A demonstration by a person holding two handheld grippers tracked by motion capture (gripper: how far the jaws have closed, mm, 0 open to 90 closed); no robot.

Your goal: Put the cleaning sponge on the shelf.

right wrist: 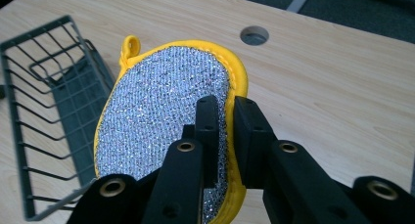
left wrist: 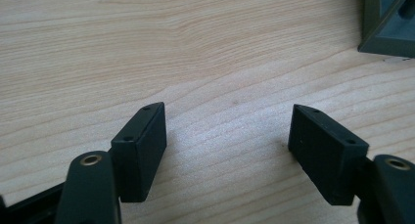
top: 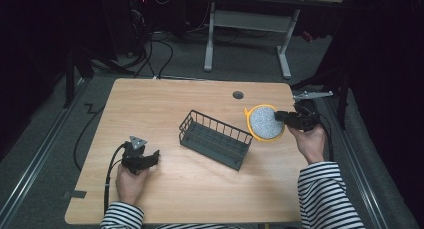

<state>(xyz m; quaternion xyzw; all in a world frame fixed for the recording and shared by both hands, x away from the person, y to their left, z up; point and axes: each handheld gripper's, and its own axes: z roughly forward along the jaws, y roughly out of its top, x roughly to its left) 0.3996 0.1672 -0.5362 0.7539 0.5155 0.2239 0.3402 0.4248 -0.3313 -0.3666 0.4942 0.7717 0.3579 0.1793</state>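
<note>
The right tool (right wrist: 225, 121) is clamped on the edge of a silver scrubbing pad with a yellow rim (right wrist: 161, 116), held tilted above the worktop (top: 200, 189) just right of the wire basket (top: 215, 138). The left tool (left wrist: 227, 136) gapes open, holding nothing, low over bare wood at the near left.

basket (left wrist: 389, 23): cut by frame corner | scrubber (right wrist: 166, 121): lower edge behind right claw (right wrist: 226, 136)

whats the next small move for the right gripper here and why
Probably carry the scouring pad leftward over the wire basket. The right gripper already pinches the pad's yellow edge, lifted beside the basket, while the left gripper sits open and idle over bare table.
</note>
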